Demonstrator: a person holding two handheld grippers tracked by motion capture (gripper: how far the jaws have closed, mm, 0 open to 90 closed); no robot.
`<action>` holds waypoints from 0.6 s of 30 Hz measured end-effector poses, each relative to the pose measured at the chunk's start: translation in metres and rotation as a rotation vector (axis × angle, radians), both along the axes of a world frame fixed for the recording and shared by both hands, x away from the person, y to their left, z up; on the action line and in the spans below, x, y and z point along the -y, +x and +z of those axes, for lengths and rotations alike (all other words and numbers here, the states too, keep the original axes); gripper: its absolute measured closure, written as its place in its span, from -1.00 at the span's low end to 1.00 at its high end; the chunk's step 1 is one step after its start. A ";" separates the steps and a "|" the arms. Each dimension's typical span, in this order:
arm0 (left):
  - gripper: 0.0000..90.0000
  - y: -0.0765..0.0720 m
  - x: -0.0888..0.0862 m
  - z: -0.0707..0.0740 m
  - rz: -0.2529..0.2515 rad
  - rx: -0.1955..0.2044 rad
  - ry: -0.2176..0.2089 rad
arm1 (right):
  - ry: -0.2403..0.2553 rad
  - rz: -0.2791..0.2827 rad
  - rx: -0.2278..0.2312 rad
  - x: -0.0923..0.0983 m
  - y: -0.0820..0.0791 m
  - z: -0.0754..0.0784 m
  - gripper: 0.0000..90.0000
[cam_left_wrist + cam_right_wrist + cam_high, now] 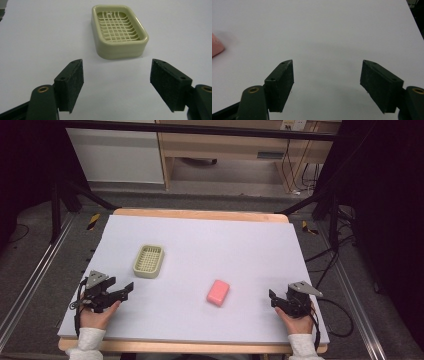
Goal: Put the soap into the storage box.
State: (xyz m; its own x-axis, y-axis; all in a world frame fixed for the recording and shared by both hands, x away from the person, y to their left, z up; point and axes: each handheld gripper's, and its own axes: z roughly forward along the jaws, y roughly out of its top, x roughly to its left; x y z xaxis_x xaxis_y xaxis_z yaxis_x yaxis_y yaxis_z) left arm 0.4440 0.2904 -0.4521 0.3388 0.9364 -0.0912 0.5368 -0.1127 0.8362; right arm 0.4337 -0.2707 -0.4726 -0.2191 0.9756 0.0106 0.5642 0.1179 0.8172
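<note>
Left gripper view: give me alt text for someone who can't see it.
A pale green soap dish with a grid insert sits on the white table, ahead of the open left gripper. Nothing lies between its two black jaws.

On the desk point(200, 240) a soap dish point(149, 260) sits left of the middle, with a bar of soap point(218, 292) to its right and nearer the person, the two well apart. The left hand-held gripper point(129, 289) rests near the desk's front left corner, in front of the soap dish and slightly to its left; in the left gripper view the soap dish point(119, 31) lies just beyond the gap between the jaws. The right hand-held gripper point(272, 298) rests near the front right corner, to the right of the bar of soap and about level with it; in the right gripper view the bar of soap point(216, 47) lies at the left edge. Beyond the desk's far edge stands a wooden shelf unit point(225, 145) on the floor.
</note>
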 end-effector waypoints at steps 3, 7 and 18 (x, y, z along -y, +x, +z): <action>-0.40 0.000 0.001 0.001 -0.004 -0.003 0.001 | -0.008 0.002 0.002 -0.001 0.000 -0.001 -0.38; -0.40 0.002 0.003 0.004 -0.010 -0.004 -0.003 | -0.012 0.004 0.004 -0.001 0.000 -0.001 -0.36; -0.40 0.005 0.012 0.013 -0.035 0.009 0.001 | -0.020 0.008 0.003 -0.001 0.000 -0.002 -0.32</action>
